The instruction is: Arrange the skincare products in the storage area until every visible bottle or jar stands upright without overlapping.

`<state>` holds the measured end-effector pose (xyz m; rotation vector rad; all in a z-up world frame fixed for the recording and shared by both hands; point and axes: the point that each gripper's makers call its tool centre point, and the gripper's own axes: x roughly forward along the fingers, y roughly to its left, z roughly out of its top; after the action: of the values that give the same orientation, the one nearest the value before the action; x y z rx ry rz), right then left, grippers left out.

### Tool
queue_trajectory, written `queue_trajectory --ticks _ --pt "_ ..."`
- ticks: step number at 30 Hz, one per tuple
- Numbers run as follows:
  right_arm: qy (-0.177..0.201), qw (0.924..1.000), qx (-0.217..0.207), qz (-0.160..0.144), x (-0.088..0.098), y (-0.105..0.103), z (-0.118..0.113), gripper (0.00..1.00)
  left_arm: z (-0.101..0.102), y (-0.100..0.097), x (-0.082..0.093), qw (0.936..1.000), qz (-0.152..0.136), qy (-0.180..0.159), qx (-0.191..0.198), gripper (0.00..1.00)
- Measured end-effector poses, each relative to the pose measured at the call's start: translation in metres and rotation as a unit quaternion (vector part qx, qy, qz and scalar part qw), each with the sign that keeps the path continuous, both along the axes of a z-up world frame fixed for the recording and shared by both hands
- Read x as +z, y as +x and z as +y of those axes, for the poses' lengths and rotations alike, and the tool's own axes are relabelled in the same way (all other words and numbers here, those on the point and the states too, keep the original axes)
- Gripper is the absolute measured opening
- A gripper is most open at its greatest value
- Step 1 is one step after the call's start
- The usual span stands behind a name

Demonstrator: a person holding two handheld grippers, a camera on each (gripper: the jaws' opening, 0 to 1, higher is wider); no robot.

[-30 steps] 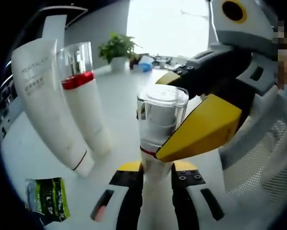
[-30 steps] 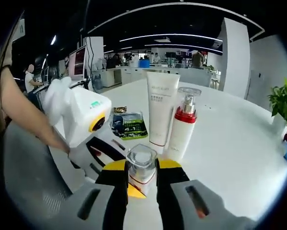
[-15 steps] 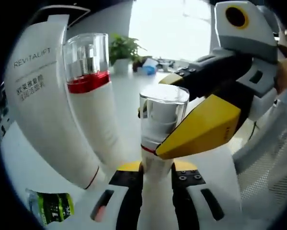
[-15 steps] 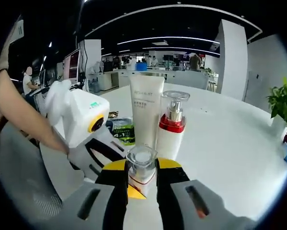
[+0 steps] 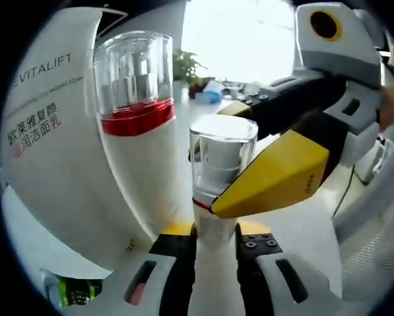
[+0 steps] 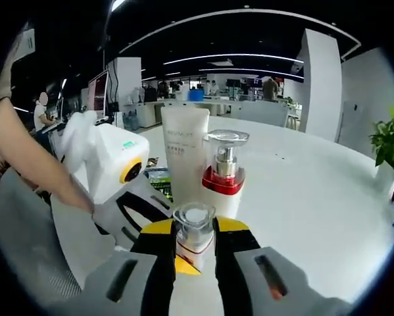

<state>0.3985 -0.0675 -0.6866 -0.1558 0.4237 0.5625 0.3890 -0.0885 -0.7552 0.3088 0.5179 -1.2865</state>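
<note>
Both grippers clamp one small clear-capped bottle (image 6: 195, 230): the left gripper (image 5: 216, 249) pinches its white body low down, while the right gripper (image 6: 195, 245) closes on it just under the cap. It stands upright over the white table (image 6: 315, 197). Just beyond it stand a white tube (image 6: 182, 148) and a red-collared pump bottle (image 6: 222, 174), side by side, with a green sachet (image 6: 158, 176) lying behind the tube.
</note>
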Motion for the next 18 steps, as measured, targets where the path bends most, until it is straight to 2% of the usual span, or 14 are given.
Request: queue_trajectory --ticks 10,18 --pt "0.005 1.0000 0.008 -0.003 0.000 0.002 0.003 0.22 0.004 0.002 0.001 0.9999 0.007 0.005 0.011 0.20" --pt "0.007 0.9999 0.013 -0.003 0.001 0.001 0.004 0.22 0.012 -0.004 0.003 0.9998 0.008 0.014 0.015 0.29"
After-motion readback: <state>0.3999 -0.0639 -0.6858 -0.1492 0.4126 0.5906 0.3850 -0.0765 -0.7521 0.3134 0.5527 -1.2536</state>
